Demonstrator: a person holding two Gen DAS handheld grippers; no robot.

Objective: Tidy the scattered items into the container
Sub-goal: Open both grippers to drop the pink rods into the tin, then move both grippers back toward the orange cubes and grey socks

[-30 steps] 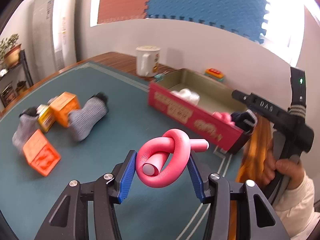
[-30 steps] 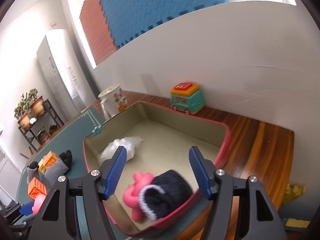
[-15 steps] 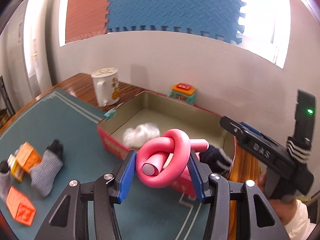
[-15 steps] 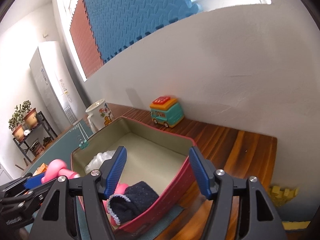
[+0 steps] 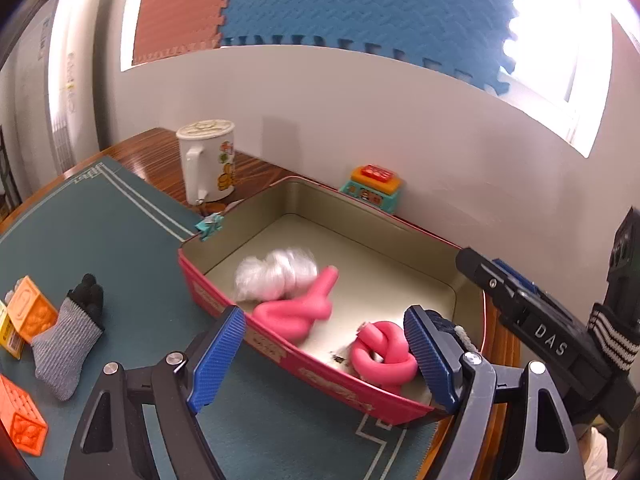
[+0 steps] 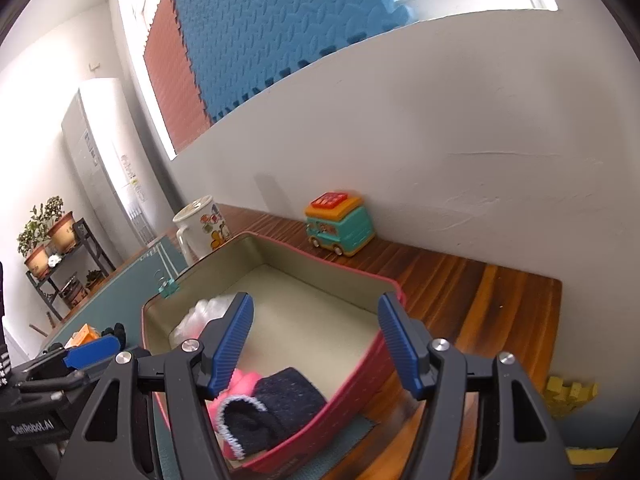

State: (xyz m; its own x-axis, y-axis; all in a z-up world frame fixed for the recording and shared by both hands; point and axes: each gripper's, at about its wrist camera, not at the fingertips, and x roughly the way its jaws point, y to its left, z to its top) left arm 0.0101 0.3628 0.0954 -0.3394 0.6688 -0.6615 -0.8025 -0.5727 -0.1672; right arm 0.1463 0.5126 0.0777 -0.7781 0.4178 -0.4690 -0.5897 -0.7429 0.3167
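My left gripper hangs over the near wall of the red tin. Its jaws are opening and nothing is between them. A pink knotted tube, blurred, lies free inside the tin against a white plastic wad. A second pink knot and a dark sock lie in the tin's near corner. On the green mat at the left are a grey sock and orange blocks. My right gripper is open and empty above the tin's right end.
A cartoon mug and a teal toy bus stand on the wooden table behind the tin, near the wall. A teal clip sits at the tin's far corner. Yellow blocks lie at the far right.
The left gripper carried the pink knotted tube over the tin, then opened and let it go; the tube now lies in the tin. The right gripper stayed nearly still.
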